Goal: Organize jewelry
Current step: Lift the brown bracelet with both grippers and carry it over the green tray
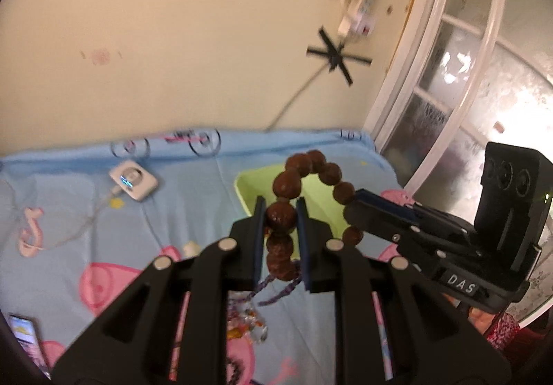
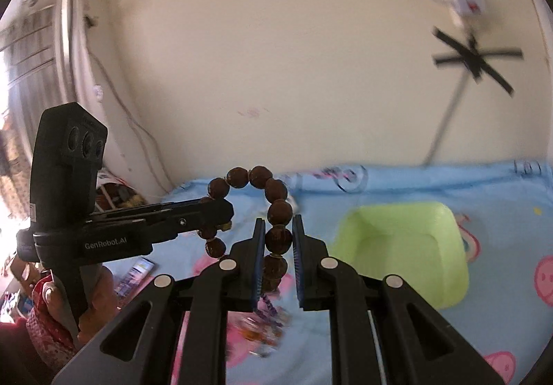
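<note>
A: Black fingers of the left claw [image 1: 280, 212] fill the foreground, clamped on one brown bead of the bracelet [image 1: 312, 177]. Fingers of the right claw [image 2: 279, 226] do the same in its own view, pressed on a bead on the other side of the loop.

B: So both are closed on it?

A: Yes, each pinches a bead, and the bracelet arches up between them, off the bed. Below the left claw a purple cord tassel [image 1: 276, 291] dangles from the strand.

B: How will it handle?

A: Light, I judge. Each bead looks hard and round, so it could roll out of flat pads, while the strand itself is limp and bends wherever it is not held. Squeezing a bead across its middle, as both do now, seems the safest hold; the cord is too thin.

B: What lies under it?

A: A heap of small clear and amber pieces [image 1: 247, 322] on the sheet, blurred, so I can't tell just what they are.

B: And farther off?

A: The green tray [image 2: 449, 267] sits on the blue cartoon bedsheet [image 1: 86, 212], beyond the bracelet and to the right in the right view. It looks like the likely place for the bracelet. Behind is a white charger [image 1: 134, 180], then the wall.
</note>
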Demonstrator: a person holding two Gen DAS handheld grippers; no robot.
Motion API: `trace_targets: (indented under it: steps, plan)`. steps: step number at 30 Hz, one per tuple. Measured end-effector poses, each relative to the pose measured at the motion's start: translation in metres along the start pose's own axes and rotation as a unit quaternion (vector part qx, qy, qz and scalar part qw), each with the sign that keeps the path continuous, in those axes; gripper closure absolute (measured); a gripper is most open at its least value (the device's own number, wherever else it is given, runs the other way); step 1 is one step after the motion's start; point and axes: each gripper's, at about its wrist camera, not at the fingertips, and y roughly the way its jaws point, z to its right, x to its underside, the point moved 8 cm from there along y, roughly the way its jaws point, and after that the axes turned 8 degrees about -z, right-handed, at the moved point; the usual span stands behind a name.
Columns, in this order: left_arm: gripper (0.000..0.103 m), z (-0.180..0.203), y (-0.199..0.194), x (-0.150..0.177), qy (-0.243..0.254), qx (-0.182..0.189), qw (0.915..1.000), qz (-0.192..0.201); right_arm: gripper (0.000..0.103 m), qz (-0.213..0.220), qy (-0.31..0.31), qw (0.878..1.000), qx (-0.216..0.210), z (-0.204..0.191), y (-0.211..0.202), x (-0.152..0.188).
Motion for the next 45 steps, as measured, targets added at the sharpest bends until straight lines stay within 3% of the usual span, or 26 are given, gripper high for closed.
trace_targets:
  steps: [7,9,12,23,31,39,43,45]
  plan:
    - [0.087,0.003,-0.095,-0.019,0.017,-0.031,0.9955,0.088,0.103,0.042,-0.061,0.997,-0.016,-0.067,-0.015,-0.034]
    - [0.087,-0.004,-0.100,-0.017,0.018,-0.049,0.9945,0.091,0.103,0.022,-0.056,0.998,-0.018,-0.073,0.001,-0.031]
    - [0.087,-0.008,-0.096,-0.013,0.004,-0.033,0.9968,0.072,0.103,0.022,-0.056,0.998,-0.020,-0.081,0.006,-0.042]
    - [0.087,0.005,-0.137,-0.042,0.031,-0.050,0.9894,0.133,0.103,0.073,-0.104,0.992,-0.009,-0.110,-0.018,-0.090]
    - [0.087,-0.007,-0.115,-0.034,0.024,-0.071,0.9918,0.104,0.103,0.044,-0.085,0.995,-0.007,-0.102,0.001,-0.081]
    - [0.087,0.009,-0.133,-0.054,0.047,-0.076,0.9869,0.134,0.103,0.076,-0.104,0.992,0.002,-0.110,-0.017,-0.095]
    - [0.087,0.013,-0.108,-0.052,0.047,-0.068,0.9903,0.112,0.103,0.064,-0.087,0.994,0.015,-0.086,-0.011,-0.084]
    - [0.088,0.019,-0.079,-0.050,0.045,-0.047,0.9943,0.084,0.103,0.051,-0.069,0.996,0.028,-0.062,-0.006,-0.073]
